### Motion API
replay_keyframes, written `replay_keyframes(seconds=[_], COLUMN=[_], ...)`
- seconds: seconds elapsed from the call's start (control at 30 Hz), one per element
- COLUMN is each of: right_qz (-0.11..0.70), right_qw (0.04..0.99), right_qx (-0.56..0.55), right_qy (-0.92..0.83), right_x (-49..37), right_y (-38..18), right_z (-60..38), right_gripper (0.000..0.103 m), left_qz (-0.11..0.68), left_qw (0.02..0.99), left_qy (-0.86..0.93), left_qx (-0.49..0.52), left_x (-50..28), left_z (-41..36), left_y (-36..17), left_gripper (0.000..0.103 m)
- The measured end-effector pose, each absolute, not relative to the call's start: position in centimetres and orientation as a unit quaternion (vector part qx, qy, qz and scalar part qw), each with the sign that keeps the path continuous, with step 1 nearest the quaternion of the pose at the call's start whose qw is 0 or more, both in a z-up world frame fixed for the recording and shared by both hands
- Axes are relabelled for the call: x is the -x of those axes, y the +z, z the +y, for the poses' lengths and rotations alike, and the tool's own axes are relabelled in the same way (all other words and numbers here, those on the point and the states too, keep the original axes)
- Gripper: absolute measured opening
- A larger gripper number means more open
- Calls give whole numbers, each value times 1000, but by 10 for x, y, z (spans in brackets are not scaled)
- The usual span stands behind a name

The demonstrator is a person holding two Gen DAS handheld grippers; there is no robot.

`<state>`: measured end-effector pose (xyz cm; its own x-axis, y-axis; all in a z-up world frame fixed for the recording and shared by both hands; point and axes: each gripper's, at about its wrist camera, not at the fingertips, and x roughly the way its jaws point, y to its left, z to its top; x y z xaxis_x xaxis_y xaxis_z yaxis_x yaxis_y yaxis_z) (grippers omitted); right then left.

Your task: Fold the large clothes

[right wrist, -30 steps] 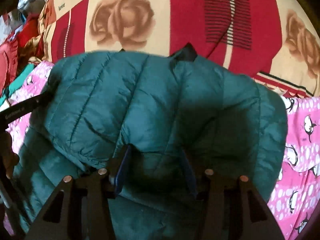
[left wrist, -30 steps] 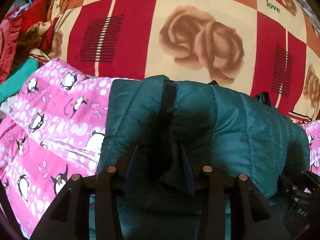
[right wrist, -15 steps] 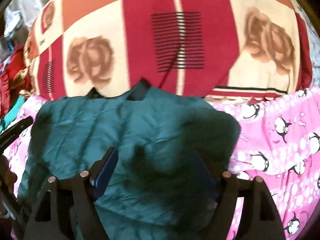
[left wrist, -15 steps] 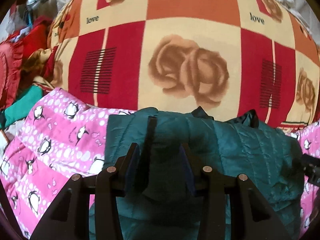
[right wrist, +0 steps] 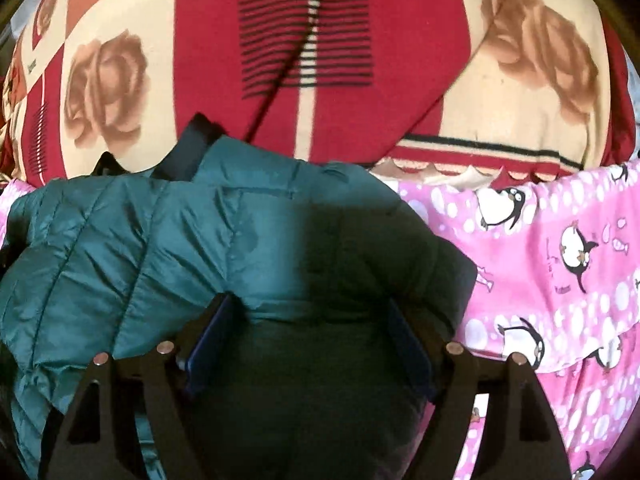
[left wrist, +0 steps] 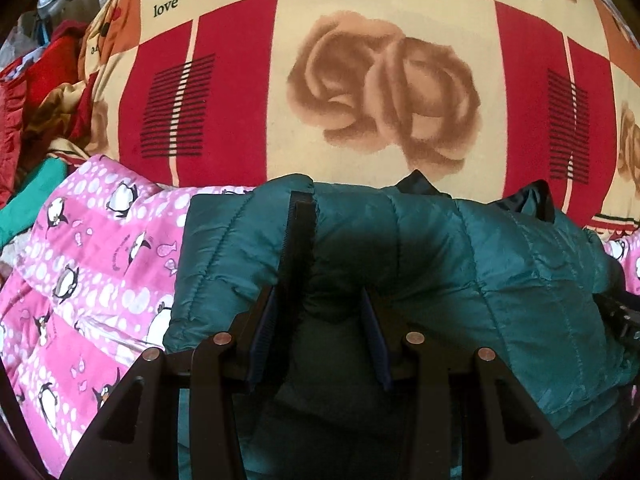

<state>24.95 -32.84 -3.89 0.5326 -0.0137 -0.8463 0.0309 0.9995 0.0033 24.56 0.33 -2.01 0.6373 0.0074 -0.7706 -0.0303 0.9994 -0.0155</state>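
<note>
Teal quilted jacket (left wrist: pixel 460 264) — left gripper (left wrist: pixel 316 328) fingers clamped on it; right gripper (right wrist: pixel 308 332) fingers spread apart.

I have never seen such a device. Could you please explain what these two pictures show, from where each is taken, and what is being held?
No robot is here: a person holds one two-finger tool in each hand. Each tool has a wide-angle camera looking forward along its fingers, so the dark prongs at the bottom of each picture are the tool itself.

The left tool's picture shows the left gripper. Its jaws are close together with a fold of the teal jacket between them, beside the dark zipper.

The right tool's picture shows the right gripper. Its jaws stand wider, above the same jacket; it seems to hold nothing.

The jacket lies on a pink penguin cloth. Behind it is a red and cream blanket with roses. More clothes are piled at the far left.
</note>
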Motion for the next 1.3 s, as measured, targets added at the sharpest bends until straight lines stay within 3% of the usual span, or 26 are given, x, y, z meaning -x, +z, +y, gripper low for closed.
replay_keyframes(seconds=[0.3,0.7,1.3], right_qz=[442,483,468], right_qw=[897,875,881], right_qx=[-17,12,-69], right_qy=[17,1,22], right_x=[-204,-200,-144], right_y=[13,-47,4], right_z=[-325,-328,-320], right_gripper=[80,83,87], left_qz=[426,415,400], left_qw=[904,910,916], left_qy=[10,10,5], left_qx=[24,21,30], left_x=[-245,-244,-183], left_z=[7,2,34], left_y=[-24,-31,20], left_gripper=[19,27,27])
